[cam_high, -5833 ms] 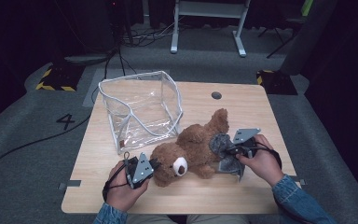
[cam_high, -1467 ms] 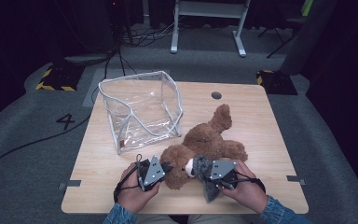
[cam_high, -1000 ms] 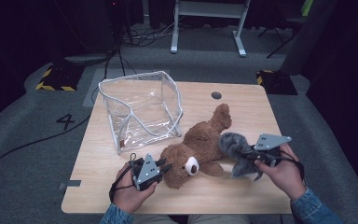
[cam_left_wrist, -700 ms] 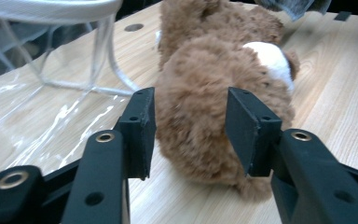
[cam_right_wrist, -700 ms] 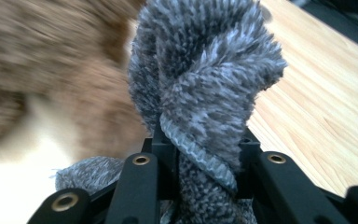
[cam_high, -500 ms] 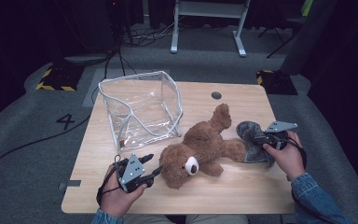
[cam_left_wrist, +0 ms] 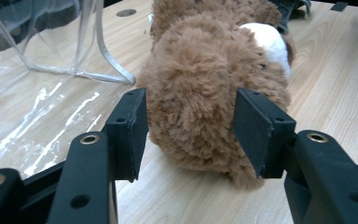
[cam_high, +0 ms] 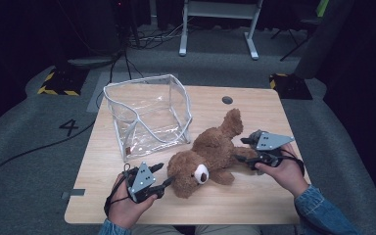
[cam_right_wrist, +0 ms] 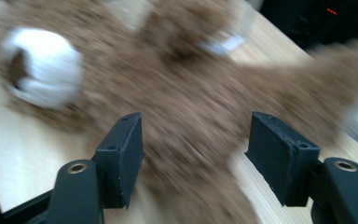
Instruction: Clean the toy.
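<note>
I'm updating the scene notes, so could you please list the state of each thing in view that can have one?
Teddy bear: lying on the table, outside the bag.
Clear plastic bag: standing open, empty apart from a small item I can't identify.
Left gripper: jaws just opened, open around the bear's head, pads not pressing.
Right gripper: jaws just opened, open beside the bear's body.
Table: bears bear and bag.

the right gripper view is smeared by motion blur: the teddy bear [cam_right_wrist: 186, 107] is only a brown mass with a white muzzle, and the thing at the far right of the bear cannot be told. in the left gripper view the bear's body behind its head is hidden, and the clear bag [cam_left_wrist: 37, 42] beside the bear is cut by the top edge.
</note>
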The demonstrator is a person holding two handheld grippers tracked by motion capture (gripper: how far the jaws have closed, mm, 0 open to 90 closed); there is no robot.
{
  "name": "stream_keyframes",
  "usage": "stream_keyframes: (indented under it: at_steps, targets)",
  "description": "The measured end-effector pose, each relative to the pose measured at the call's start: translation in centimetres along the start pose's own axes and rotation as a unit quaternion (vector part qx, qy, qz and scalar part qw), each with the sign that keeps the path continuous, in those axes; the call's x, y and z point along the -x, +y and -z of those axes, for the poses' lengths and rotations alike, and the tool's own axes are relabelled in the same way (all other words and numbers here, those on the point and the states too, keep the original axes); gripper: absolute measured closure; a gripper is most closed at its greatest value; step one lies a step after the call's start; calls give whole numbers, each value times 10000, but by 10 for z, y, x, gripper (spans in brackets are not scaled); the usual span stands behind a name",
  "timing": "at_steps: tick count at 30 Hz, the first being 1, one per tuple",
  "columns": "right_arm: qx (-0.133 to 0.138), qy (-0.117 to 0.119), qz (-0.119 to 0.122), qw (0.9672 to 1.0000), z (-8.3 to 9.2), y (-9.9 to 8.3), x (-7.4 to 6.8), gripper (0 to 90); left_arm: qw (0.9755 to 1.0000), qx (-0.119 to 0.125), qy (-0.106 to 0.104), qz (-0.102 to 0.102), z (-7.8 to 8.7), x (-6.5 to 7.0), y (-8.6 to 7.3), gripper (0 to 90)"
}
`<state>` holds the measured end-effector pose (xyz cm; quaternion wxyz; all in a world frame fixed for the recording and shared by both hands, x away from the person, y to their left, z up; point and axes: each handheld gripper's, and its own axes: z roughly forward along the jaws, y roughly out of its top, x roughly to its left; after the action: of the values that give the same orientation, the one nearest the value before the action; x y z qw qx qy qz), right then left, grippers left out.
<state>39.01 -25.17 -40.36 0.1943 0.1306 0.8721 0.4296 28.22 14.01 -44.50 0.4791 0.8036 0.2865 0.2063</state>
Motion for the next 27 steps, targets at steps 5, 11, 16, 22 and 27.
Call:
stream_keyframes:
  at_steps: [5, 11, 16, 22, 27]
  targets:
    - [-14, 464, 653, 9968, -30, 17, -20, 375, 10000, -34, -21, 2, -1, 1, -2, 453]
    - [-339, 497, 1318, 9895, -61, 26, -27, 301, 10000, 6, 6, 62, 2, 0, -3, 453]
    - [-456, 476, 1476, 9868, -77, 26, -25, 279, 10000, -9, 1, 70, 1, 0, -4, 451]
    - [-550, 553, 1528, 9852, -87, 21, -22, 261, 10000, 13, -1, 85, 1, 0, -4, 448]
    - [-486, 544, 1525, 9856, -92, 17, -19, 263, 9999, -3, -15, 103, 0, 0, -5, 445]
